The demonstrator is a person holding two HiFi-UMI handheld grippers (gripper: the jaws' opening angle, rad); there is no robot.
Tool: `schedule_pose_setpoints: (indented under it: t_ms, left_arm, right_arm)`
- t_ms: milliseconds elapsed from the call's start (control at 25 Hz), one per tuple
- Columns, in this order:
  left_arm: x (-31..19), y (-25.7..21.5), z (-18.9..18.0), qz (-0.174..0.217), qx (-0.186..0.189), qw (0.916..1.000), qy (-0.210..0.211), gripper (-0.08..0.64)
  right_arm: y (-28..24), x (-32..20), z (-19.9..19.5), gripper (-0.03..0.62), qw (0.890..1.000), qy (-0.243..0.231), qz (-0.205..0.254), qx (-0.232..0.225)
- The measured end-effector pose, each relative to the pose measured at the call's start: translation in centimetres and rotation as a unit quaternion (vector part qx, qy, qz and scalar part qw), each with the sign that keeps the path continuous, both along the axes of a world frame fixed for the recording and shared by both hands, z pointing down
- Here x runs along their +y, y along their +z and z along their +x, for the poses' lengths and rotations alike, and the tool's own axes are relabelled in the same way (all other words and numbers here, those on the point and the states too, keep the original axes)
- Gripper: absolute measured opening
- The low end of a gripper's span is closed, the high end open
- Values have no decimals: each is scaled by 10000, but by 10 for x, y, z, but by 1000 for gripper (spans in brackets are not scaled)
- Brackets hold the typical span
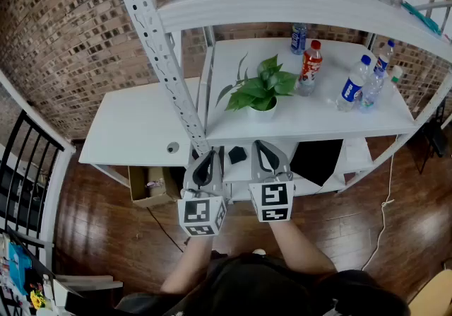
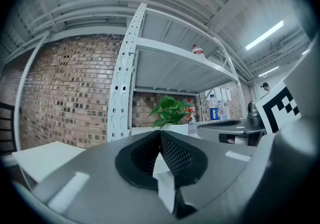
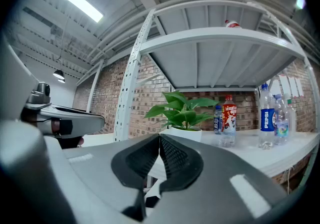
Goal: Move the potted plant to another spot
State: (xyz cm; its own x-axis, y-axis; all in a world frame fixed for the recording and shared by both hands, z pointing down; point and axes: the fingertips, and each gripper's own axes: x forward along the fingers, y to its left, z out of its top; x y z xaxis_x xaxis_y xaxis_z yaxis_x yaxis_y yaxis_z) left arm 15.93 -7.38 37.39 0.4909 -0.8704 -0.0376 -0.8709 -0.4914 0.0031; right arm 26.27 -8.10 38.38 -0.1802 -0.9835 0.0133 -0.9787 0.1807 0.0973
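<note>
Though white, shelf [image 1: 318, 115] (brick wall [image 1: 70, 32] behind)

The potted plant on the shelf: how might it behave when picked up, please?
Probably tippy: the potted plant has leaves spreading wider than its small white pot. The pot looks smooth, so possibly slippery. The leaves would likely flex.

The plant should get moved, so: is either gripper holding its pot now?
No, the potted plant stands free on the shelf, while the left gripper and right gripper hang shut and empty short of it.
</note>
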Motion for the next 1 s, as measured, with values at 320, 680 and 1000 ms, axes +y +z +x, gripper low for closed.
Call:
schedule_pose_setpoints:
  t_ms: [320, 680, 1000]
  left_arm:
    - [-17, 8, 9, -62, 54, 10000, -28, 12]
    - [-34, 14, 0, -85, 84, 9997, 211, 12]
    - [-48, 25, -17, -261, 145, 9992, 255, 12]
  right_arm:
    - [5, -34, 19, 356, 9994, 288, -114, -165]
    - [12, -100, 50, 554, 9945, 901, -395, -357]
    - [22, -140, 59, 583, 9896, 1130, -828, -330]
